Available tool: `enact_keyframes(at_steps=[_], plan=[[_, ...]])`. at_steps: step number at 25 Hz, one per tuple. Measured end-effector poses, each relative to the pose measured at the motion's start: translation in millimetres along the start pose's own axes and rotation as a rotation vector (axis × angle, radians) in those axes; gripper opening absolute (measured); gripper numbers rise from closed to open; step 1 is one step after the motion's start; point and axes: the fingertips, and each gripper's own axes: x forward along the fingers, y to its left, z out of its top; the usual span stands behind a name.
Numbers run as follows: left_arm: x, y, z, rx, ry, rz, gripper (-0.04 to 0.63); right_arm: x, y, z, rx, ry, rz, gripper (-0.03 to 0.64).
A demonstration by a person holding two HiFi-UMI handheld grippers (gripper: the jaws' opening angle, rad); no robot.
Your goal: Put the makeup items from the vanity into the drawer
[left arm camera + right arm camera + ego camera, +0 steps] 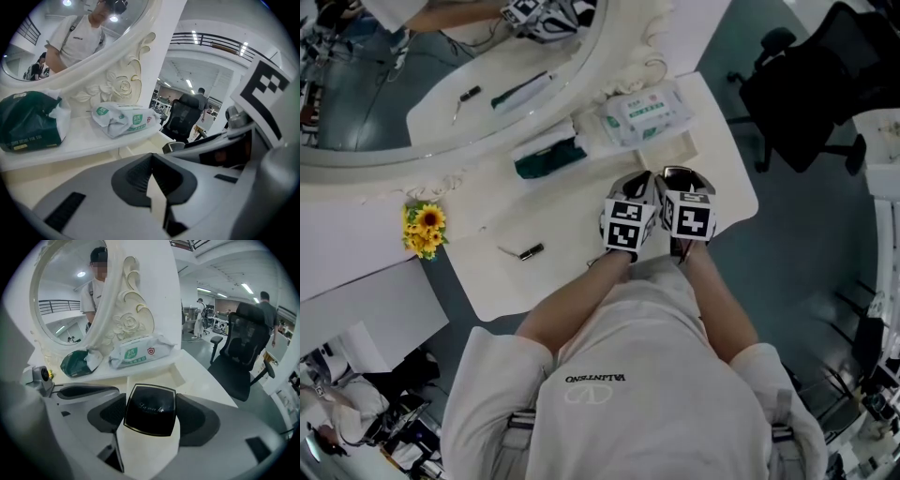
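Right hand-held gripper (150, 417) clamps a glossy black square compact (151, 408) (gold-edged); left hand-held gripper (151, 174) sits closed.

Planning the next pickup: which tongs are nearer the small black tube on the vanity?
Left. The left tongs hover right of the tube; the right tongs are farther right, beyond them.

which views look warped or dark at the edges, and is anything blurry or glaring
Left gripper view: fisheye bend, black corners, the carved white mirror frame bows. Right gripper view: same warp; the glossy black square compact is sharp with faint sheen. Head view: even light, no heavy blur.
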Motion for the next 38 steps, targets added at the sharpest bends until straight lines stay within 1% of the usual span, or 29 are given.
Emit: enact_keyframes(at_steps=[4,9,14,23,30,38], plan=[[10.3,2.3,3.5,0.011,-0.001,0.003,0.000,8.0,-7.2,18.1,-0.020,-0.018,-0.004,0.344],[20.5,9.2,9.8,0.000,-0.004,0.022,0.000,14.5,-10.8,39.2,-0.064,-0.034,0.001,0.344],[30.0,11.1,20.2,-0.002,-0.005,0.033,0.000,22.9,-14.5,37.2,-0.071,-0.015,0.006,0.342],[40.8,16.7,28.6,-0.011,-0.001,0.036,0.000,29.6,-18.1,46.6,-0.089,-0.017,0.020,0.342],[37.0,23.8,27.2,-0.038,-0.010,0.053,0.000,40.2,-13.0,44.1,-0.126,0.007,0.029,0.344],[36.3,29.4,27.1,-0.043,-0.008,0.047,0.000,42.4,-7.5,46.7,-0.143,0.013,0.032,0.344]])
